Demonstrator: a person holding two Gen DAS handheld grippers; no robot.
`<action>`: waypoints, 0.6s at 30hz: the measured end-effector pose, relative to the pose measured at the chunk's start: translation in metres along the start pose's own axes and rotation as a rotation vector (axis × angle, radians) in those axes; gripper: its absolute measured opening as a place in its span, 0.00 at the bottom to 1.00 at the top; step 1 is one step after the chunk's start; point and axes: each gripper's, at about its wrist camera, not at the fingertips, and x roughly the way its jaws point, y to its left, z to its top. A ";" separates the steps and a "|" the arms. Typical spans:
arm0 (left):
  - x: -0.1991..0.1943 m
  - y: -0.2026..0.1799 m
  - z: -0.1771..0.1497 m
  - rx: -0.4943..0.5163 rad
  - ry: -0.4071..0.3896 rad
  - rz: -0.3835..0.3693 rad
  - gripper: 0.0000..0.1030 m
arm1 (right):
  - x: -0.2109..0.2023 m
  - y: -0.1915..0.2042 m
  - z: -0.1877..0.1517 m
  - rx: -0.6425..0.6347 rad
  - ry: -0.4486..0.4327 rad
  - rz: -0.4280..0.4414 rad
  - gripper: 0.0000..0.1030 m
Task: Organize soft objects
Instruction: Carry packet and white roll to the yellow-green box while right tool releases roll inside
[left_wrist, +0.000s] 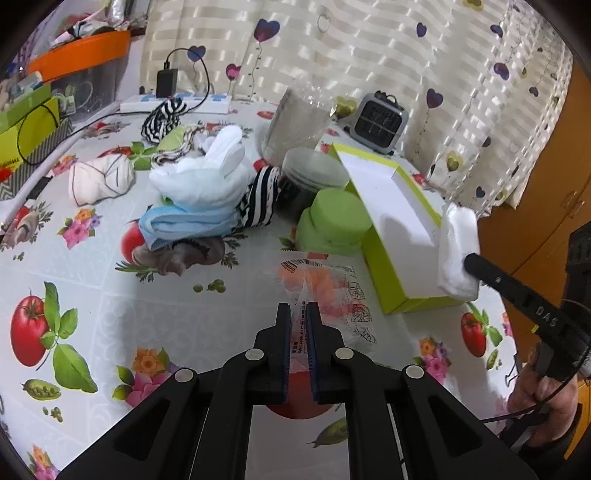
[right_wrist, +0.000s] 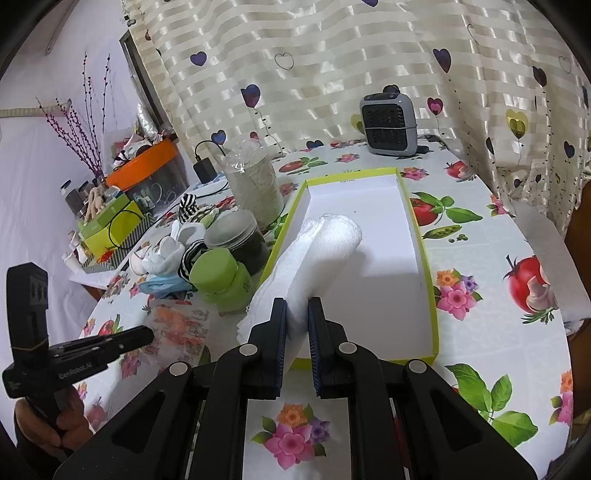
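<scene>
The right gripper (right_wrist: 297, 317) has its jaws closed on a rolled white towel (right_wrist: 325, 243), whose long axis runs straight ahead over the near edge of a lime-green box (right_wrist: 424, 254). The left gripper (left_wrist: 297, 321) pinches a clear plastic packet (left_wrist: 325, 291), left of the box. A floral oilcloth worktop (right_wrist: 480, 229) stands before heart-print curtains (right_wrist: 332, 55).
</scene>
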 end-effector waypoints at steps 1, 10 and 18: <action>-0.003 -0.001 0.001 0.000 -0.006 -0.005 0.08 | -0.001 0.000 0.000 0.000 -0.002 0.000 0.12; -0.020 -0.034 0.021 0.057 -0.062 -0.068 0.08 | -0.006 -0.010 0.001 0.013 -0.010 -0.016 0.12; 0.009 -0.074 0.042 0.122 -0.043 -0.121 0.08 | 0.005 -0.027 0.008 0.015 0.016 -0.040 0.12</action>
